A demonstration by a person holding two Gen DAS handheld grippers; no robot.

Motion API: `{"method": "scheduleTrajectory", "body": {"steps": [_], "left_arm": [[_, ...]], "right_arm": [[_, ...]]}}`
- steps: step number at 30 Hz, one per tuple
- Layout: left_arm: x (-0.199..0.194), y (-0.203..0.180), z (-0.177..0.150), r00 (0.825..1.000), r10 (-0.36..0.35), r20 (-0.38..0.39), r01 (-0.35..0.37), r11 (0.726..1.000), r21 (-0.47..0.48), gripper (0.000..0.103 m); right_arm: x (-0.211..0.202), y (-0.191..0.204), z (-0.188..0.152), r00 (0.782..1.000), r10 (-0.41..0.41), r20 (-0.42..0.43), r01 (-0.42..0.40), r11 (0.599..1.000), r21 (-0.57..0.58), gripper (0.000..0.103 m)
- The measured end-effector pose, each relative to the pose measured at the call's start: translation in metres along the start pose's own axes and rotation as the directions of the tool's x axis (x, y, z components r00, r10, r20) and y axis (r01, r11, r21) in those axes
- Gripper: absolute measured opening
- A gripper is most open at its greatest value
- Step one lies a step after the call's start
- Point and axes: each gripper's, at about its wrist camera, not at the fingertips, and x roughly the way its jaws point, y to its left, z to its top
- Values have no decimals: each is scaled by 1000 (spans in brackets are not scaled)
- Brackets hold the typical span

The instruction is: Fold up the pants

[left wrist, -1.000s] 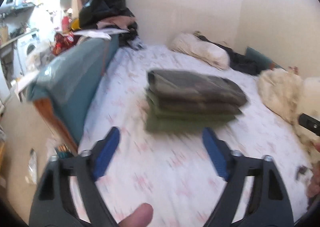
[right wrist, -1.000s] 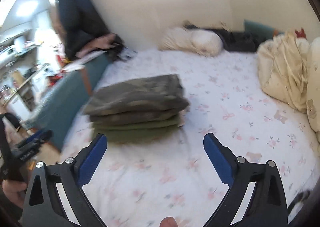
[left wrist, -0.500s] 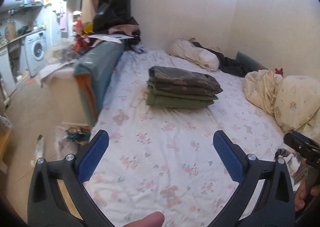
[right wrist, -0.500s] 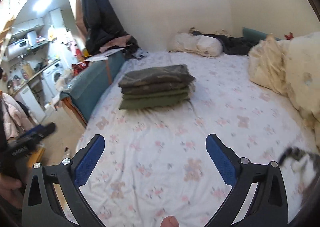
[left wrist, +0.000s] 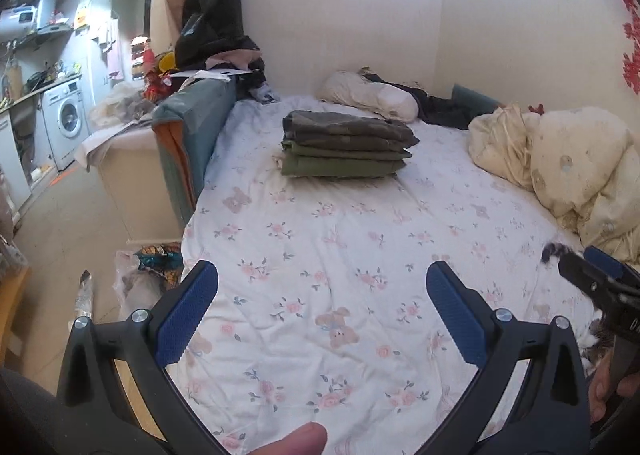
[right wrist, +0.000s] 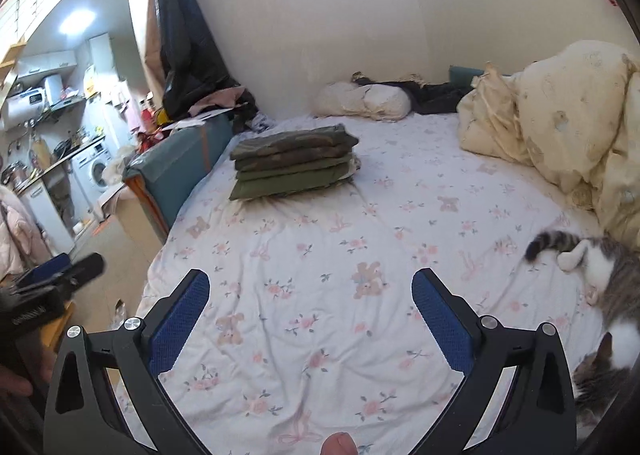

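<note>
The bed's floral sheet [left wrist: 320, 255] fills both views. A cream duvet [right wrist: 560, 127] is bunched at its right side. The folded pants [left wrist: 344, 145] sit in a neat olive and camouflage stack toward the far left of the bed, well apart from both grippers. A tabby cat [right wrist: 600, 275], partly cut off, lies at the right edge. The left gripper [left wrist: 320, 311] and right gripper [right wrist: 310, 315] hover wide apart, holding nothing.

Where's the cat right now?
The cat lies at the right edge of the bed in the right wrist view, below the rumpled duvet, right of the right claw.
</note>
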Motion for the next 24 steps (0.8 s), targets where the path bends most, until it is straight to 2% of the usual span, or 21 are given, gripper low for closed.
{"method": "scheduleTrajectory", "body": {"steps": [3,6,7,11,24], "left_arm": [[2,-4,-6,999,25,34,-26,999,27,103],[11,-18,-14,997,81,8,-82,990,112,103],[11,-20,-14,997,77,11,-78,990,119,103],[9,-15,-10,1000,8,0,-8,998,57,103],[7,-14,-10,1000,2,0,-2,999,40,103]], "right_arm": [[10,4,-4,1000,-4,-6,4,1000,-28,103],[25,4,-6,999,-8,-44,7,1000,-12,103],[28,4,-7,999,-8,-45,8,1000,-8,103],[33,4,-8,998,-11,-58,11,1000,-4,103],[30,7,-9,998,-11,-56,10,1000,-26,103]]}}
